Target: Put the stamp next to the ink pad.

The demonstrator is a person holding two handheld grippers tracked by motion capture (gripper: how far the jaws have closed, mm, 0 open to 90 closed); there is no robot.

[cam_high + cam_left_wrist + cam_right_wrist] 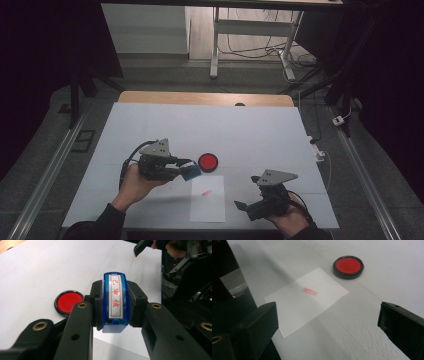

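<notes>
My left gripper (187,170) is shut on a blue stamp (192,173), held just above the table left of a round red ink pad (208,161). In the left gripper view the stamp (115,300) sits between the two black pads, its white face with red characters turned up, and the ink pad (68,302) lies beyond on the left. A white sheet of paper (207,202) with a faint red stamp mark (206,193) lies near the front edge. My right gripper (247,191) stands open to the right of the sheet with nothing between its fingers (259,320).
The table (250,125) has a white cover with a wooden strip at its far edge. Beyond it stand a desk frame and cables on the floor. Metal rails run along both sides.
</notes>
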